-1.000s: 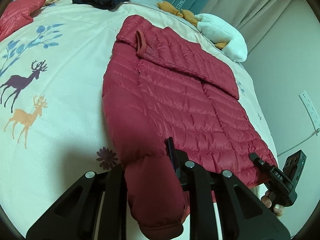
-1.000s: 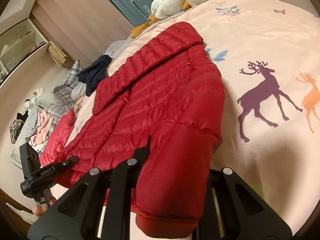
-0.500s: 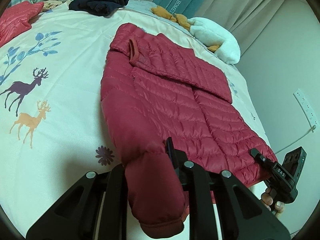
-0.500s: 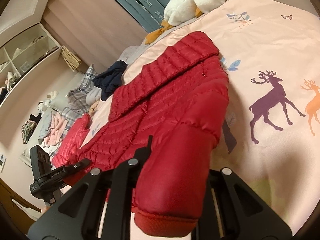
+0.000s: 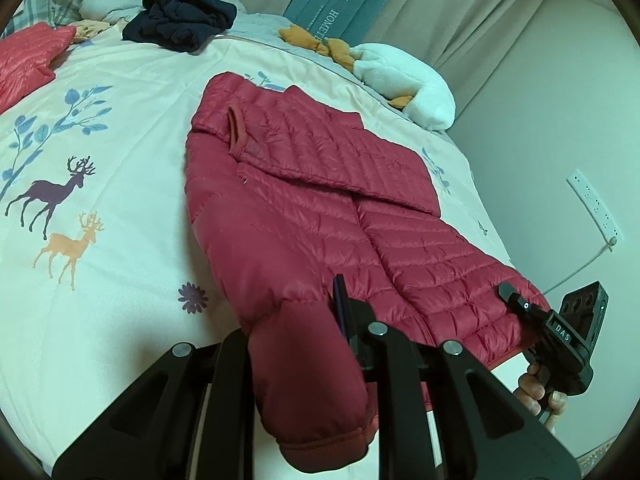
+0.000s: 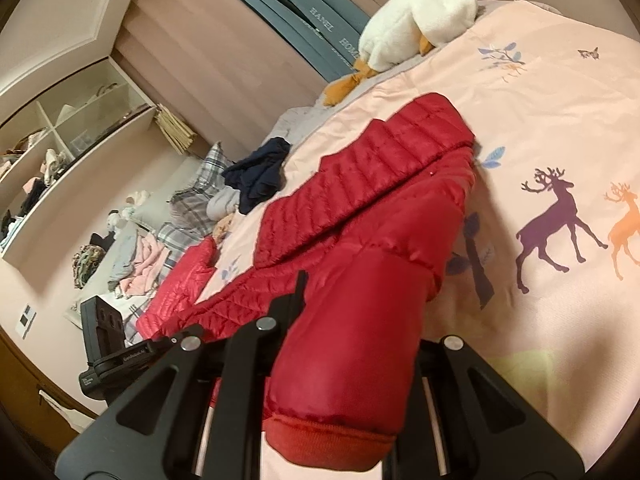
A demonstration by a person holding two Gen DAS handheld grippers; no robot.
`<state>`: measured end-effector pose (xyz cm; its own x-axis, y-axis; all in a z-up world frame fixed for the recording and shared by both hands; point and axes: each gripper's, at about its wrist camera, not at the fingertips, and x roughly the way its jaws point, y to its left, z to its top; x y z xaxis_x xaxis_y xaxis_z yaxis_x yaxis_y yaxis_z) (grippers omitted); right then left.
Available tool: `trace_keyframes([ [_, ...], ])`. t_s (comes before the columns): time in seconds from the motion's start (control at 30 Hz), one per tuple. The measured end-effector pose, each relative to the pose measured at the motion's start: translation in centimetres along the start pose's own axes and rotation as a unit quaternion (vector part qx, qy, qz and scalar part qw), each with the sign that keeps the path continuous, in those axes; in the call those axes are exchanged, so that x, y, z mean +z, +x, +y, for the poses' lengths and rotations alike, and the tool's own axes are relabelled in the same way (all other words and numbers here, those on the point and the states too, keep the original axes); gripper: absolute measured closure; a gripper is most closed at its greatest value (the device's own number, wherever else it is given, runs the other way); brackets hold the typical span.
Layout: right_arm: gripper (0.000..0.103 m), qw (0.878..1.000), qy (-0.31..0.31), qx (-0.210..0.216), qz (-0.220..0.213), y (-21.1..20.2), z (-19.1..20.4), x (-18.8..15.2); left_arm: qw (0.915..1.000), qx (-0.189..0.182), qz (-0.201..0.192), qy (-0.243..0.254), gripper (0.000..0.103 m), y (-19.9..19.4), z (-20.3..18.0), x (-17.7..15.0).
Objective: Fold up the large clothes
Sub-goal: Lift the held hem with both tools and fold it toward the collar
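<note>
A dark red quilted jacket (image 5: 320, 208) lies flat on the deer-print bedspread (image 5: 100, 128), hood folded down over its back. My left gripper (image 5: 296, 320) is shut on one sleeve, whose ribbed cuff hangs over the jaws toward the camera. In the right wrist view the same jacket (image 6: 380, 184) stretches away, and my right gripper (image 6: 360, 312) is shut on the other sleeve just above its cuff. Both sleeves are lifted off the bed. Each view shows the other gripper near the jacket's hem: right gripper (image 5: 552, 332) in a hand, left gripper (image 6: 120, 352).
A navy garment (image 5: 180, 20) and a second red jacket (image 5: 24, 52) lie at the far side of the bed. A white plush goose (image 6: 416, 28) rests by the curtain. More clothes are piled near shelves (image 6: 60, 148). A power strip (image 5: 596, 204) hangs on the wall.
Both grippers have risen, lifting the gripped sleeves higher off the bed. The jacket body stays flat and now sits farther from both cameras.
</note>
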<state>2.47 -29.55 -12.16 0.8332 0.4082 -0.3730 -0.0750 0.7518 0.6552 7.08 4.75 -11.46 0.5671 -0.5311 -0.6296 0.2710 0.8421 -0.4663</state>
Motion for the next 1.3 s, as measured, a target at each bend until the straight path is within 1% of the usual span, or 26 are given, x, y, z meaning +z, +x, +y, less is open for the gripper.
trace_keyframes([
  [0.37,0.09,0.999,-0.023,0.034,-0.018,-2.8,2.5,0.3,0.9998,-0.01,-0.01,0.017,0.086,-2.0,-1.2,0.8],
  [0.7,0.09,0.998,-0.037,0.047,-0.022,-4.3,3.7,0.1,0.9995,-0.017,-0.016,0.019,0.086,-3.1,-1.2,1.6],
  [1.1,0.09,0.996,-0.046,0.061,-0.035,-6.5,4.8,-0.1,0.999,-0.017,-0.022,0.036,0.086,-4.1,-2.1,2.1],
  [1.3,0.09,0.994,-0.064,0.072,-0.048,-8.2,6.0,-0.1,0.9981,-0.023,-0.034,0.045,0.086,-5.5,-2.4,2.3],
])
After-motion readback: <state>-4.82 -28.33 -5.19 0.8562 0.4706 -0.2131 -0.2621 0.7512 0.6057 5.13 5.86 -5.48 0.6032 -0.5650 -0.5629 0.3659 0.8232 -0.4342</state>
